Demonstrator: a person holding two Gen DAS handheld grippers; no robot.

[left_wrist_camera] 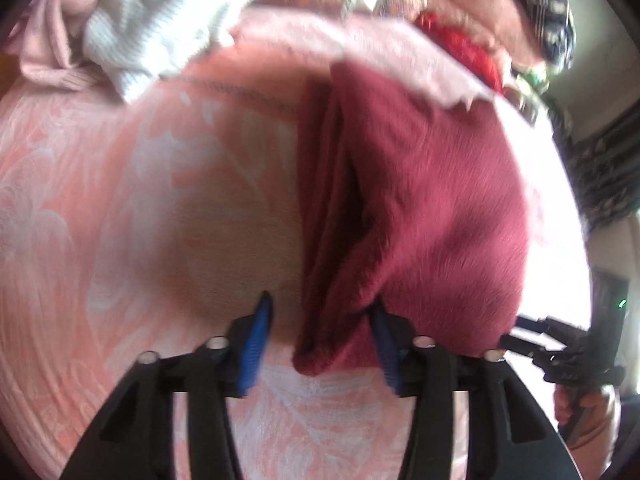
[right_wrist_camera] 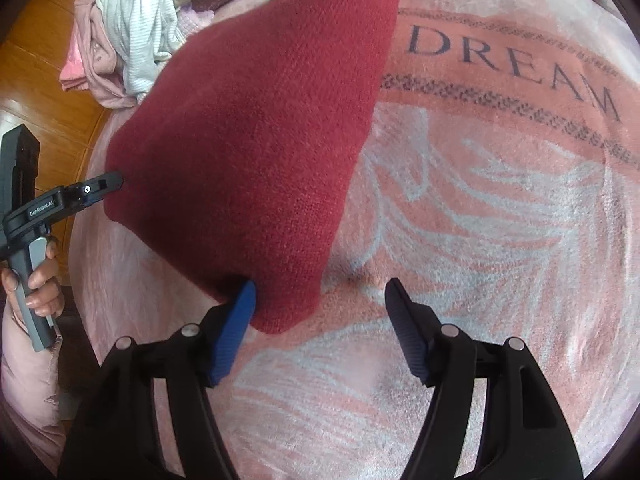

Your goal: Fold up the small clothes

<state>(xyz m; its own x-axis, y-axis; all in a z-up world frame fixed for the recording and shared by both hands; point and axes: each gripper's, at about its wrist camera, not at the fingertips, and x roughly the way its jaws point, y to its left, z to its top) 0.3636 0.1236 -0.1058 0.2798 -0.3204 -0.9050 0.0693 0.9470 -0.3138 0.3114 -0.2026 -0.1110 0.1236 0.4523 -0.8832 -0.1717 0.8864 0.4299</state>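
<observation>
Left gripper: the two blue-padded fingers stand apart, the right-hand pad touching the near edge of the dark red knitted garment, whose folded layers hang into the gap between the pads; nothing is pinched. Right gripper: fingers likewise spread wide, the left-hand pad lying against the lower corner of the same dark red knitted garment, the other pad over bare blanket, well apart from the cloth. Seen from the right wrist, the left gripper meets the garment's far left corner; whether it nips the cloth there cannot be told from that view.

Beyond the fingers, the garment lies folded, its layered edge visible in the left view, on the pink plush blanket with pale leaf pattern, which bears the woven word "DREAM" ahead and to the right of the right fingers. Further out, ahead and left of both grippers, a heap of pale pink and white ribbed clothes waits at the blanket's edge.

Step in hand, as judged: a fold of the red garment appears just laid, both grippers at its near corners with fingers parted. The next move probably calls for closing on an edge for a further fold, or smoothing the layers flat, taking care not to drag the top layer askew
</observation>
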